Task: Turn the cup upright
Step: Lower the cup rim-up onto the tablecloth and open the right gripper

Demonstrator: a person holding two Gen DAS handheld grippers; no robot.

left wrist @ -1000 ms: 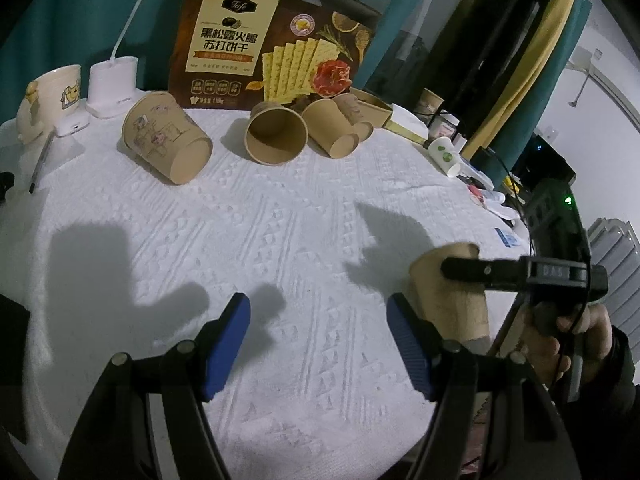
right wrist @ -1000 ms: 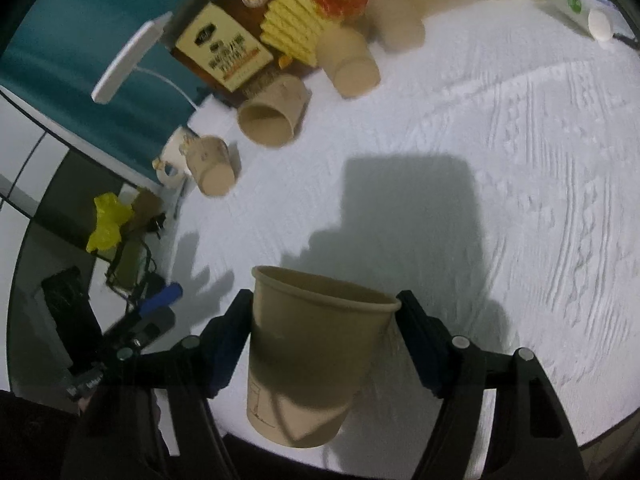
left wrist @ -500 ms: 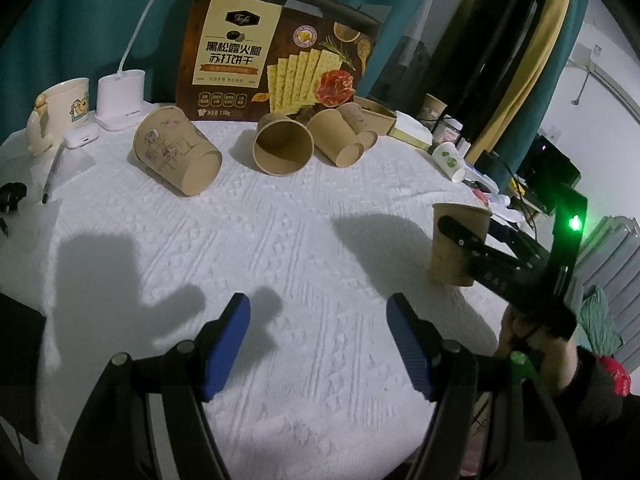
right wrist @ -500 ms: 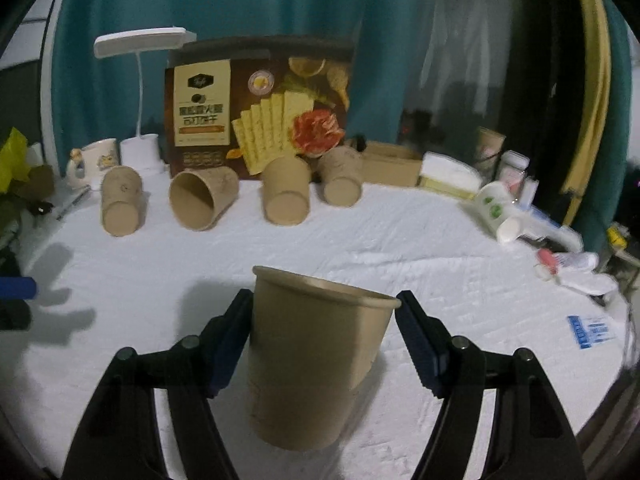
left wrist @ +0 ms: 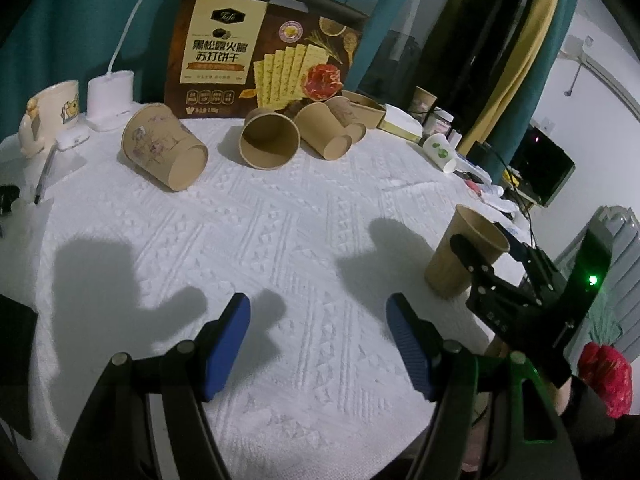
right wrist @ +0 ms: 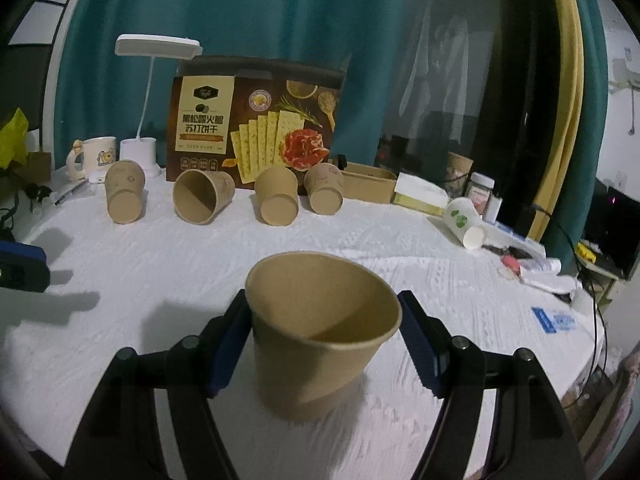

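A brown paper cup stands upright, mouth up, on the white tablecloth between the blue pads of my right gripper. The left pad touches the cup wall; a narrow gap shows by the right pad. The cup also shows at the right in the left wrist view, with the right gripper around its rim. My left gripper is open and empty over the near cloth.
Several brown paper cups lie on their sides at the back, in front of a cracker box. A desk lamp and mug stand back left. A white cup and clutter lie right.
The right gripper turned the cup from tilted in the air to upright and lowered it onto the cloth. Its jaws have widened slightly. The left gripper stayed still.
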